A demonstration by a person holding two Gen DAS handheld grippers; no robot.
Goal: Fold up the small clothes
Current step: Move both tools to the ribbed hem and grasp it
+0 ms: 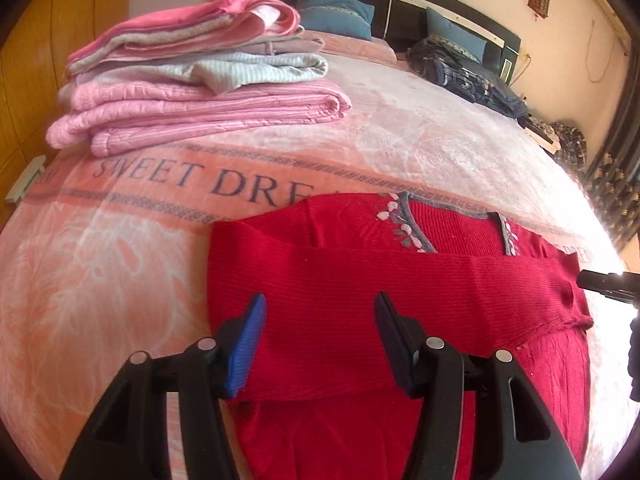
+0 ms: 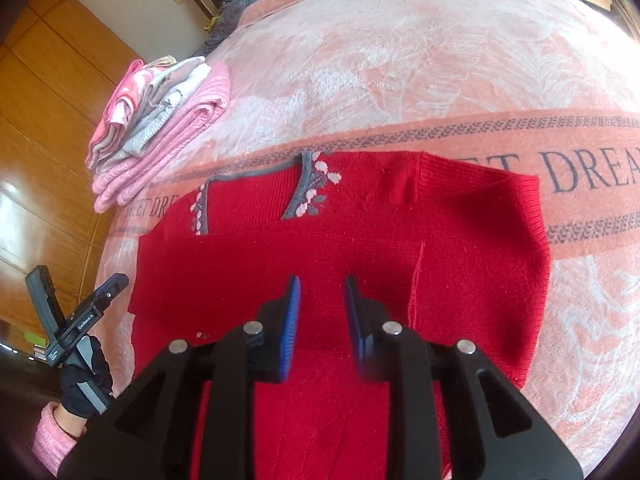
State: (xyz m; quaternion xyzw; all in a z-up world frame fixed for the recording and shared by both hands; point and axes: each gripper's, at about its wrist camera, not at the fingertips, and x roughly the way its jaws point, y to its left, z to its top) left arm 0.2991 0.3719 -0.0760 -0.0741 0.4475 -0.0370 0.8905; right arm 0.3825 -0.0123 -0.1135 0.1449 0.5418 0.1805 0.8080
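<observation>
Sweater: your red knit sweater (image 2: pixel 340 248) lay partly folded on the pink plush blanket (image 2: pixel 440 80).
Room: bare blanket ringed its edges.
Fingers: your left gripper (image 1: pixel 320 312) and right gripper (image 2: pixel 322 300) hung released.
Hidden: hem cut off.

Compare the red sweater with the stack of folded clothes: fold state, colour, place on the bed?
The red sweater lies spread out with only its sleeves folded across; the stack of folded clothes is fully folded and piled. The sweater is one solid red knit below both grippers; the stack is pink, grey and white, farther off. Both rest on the pink blanket.

The sweater (image 1: pixel 400 300) lies on the bed (image 1: pixel 400 128), folded stack (image 1: pixel 192 80) behind-left.
</observation>
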